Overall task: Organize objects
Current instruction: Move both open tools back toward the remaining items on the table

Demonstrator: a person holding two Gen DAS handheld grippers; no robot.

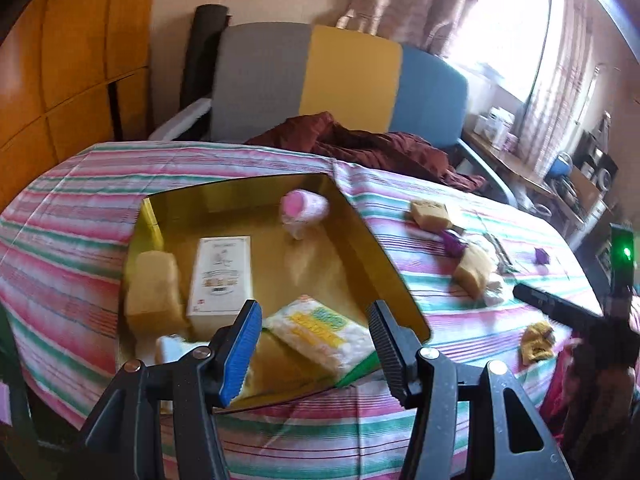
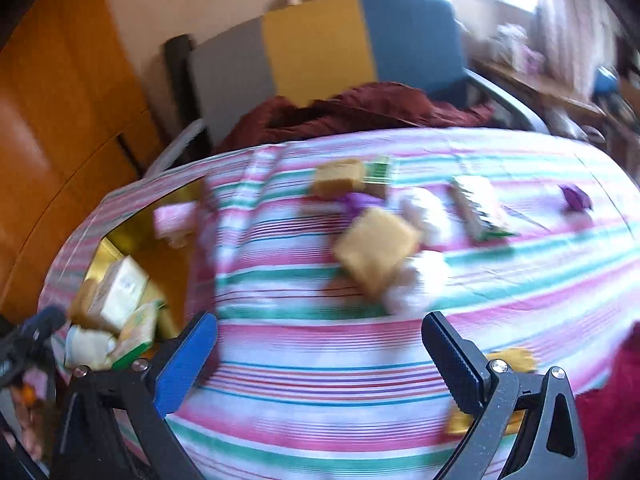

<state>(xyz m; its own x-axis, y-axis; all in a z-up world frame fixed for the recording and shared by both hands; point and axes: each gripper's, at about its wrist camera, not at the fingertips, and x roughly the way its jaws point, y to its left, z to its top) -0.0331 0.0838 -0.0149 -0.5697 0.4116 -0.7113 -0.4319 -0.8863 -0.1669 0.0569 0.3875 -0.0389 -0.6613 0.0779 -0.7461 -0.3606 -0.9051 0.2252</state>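
Observation:
A gold box [image 1: 384,256] sits on the striped cloth and holds a white carton [image 1: 222,276], a tan sponge [image 1: 154,292], a yellow-green packet [image 1: 320,330] and a pink cup [image 1: 306,208] lying on its side. My left gripper [image 1: 314,320] is open and empty above the box's near end. My right gripper [image 2: 320,340] is open and empty over the cloth, short of a tan sponge [image 2: 376,250]. Another sponge [image 2: 338,178], white wads [image 2: 420,208], a comb-like item [image 2: 476,204] and a purple piece [image 2: 576,196] lie beyond. The right wrist view is blurred.
A grey, yellow and blue chair [image 1: 344,76] with a maroon cloth [image 1: 368,144] stands behind the table. A wooden cabinet [image 1: 60,60] is at the left. A cluttered side table [image 1: 520,152] is at the right. A yellow scrap [image 1: 538,342] lies near the cloth's right edge.

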